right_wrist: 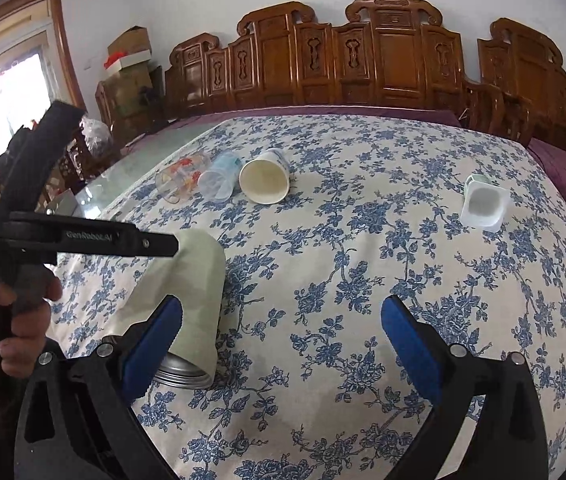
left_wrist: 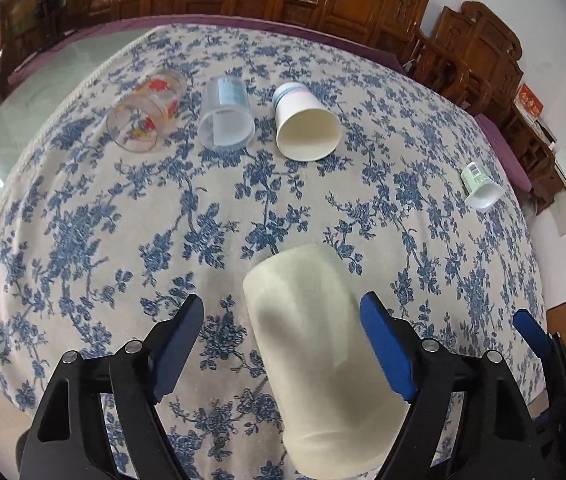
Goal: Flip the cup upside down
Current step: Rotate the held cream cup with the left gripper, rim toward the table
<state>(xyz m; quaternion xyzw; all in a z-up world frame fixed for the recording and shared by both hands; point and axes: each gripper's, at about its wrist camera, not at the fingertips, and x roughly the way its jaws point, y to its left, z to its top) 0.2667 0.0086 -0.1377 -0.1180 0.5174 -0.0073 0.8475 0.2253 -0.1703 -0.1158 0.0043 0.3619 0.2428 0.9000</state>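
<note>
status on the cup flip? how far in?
Done: nothing is flipped yet; the pale green cup lies on its side on the tablecloth, metal rim toward the cameras. In hand: the left gripper straddles it, fingers open and not clamped. The right gripper hangs open beside it. Left: grasp, lift, invert, set down.

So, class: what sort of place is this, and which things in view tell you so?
Probably a home dining room. A large table under a blue floral tablecloth, carved wooden chairs lined along the wall, and household drinking cups such as a paper cup lying on the cloth all suggest it.
</note>
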